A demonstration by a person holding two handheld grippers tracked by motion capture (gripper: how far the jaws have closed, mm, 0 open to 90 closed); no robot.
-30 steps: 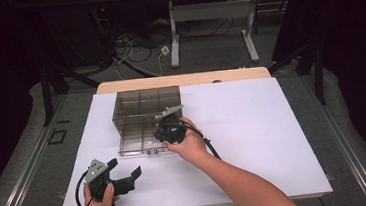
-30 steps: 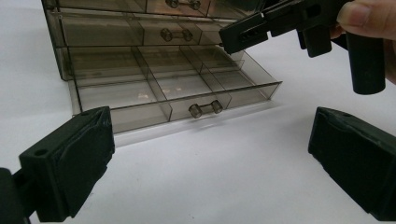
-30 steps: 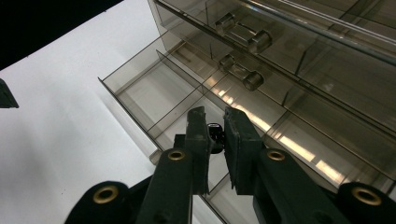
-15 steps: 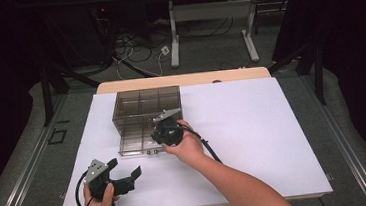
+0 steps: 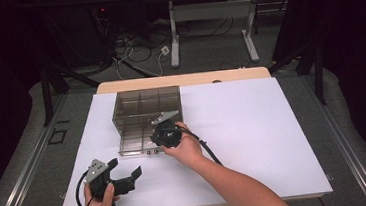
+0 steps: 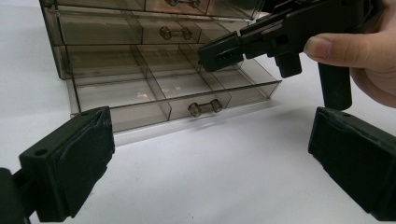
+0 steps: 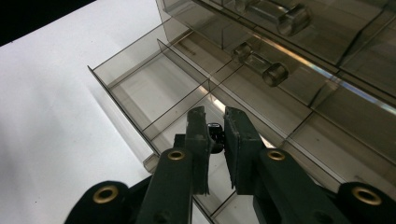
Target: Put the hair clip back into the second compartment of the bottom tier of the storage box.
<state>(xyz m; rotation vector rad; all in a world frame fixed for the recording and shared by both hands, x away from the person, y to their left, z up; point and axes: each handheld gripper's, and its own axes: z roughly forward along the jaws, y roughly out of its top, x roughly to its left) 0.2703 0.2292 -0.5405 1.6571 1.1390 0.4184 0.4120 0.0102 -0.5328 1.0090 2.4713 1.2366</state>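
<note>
A smoky clear drawer cabinet (image 5: pixel 146 103) stands on the white table, its bottom drawer (image 5: pixel 133 140) pulled out toward me. My right gripper (image 5: pixel 158 137) hovers over the drawer's right part. Its jaws (image 7: pixel 215 126) are shut on a small black object (image 7: pixel 215 132) above a divided compartment (image 7: pixel 140 88). My left gripper (image 5: pixel 125 169) rests at the front left of the table, apart from the cabinet. Its jaws (image 6: pixel 212 172) stand wide open with nothing between them, facing the drawer's handle (image 6: pixel 204 107), and the right gripper (image 6: pixel 222 52) hangs above.
The white table (image 5: pixel 253 127) has bare surface to the right of the cabinet. The closed upper drawers have clear bar handles (image 7: pixel 261 65). The right gripper's cable (image 5: pixel 206 148) trails along the forearm. Beyond the table are desk legs and floor cables (image 5: pixel 166 44).
The right gripper has shifted slightly left and down over the open drawer. The left gripper has stayed put.
</note>
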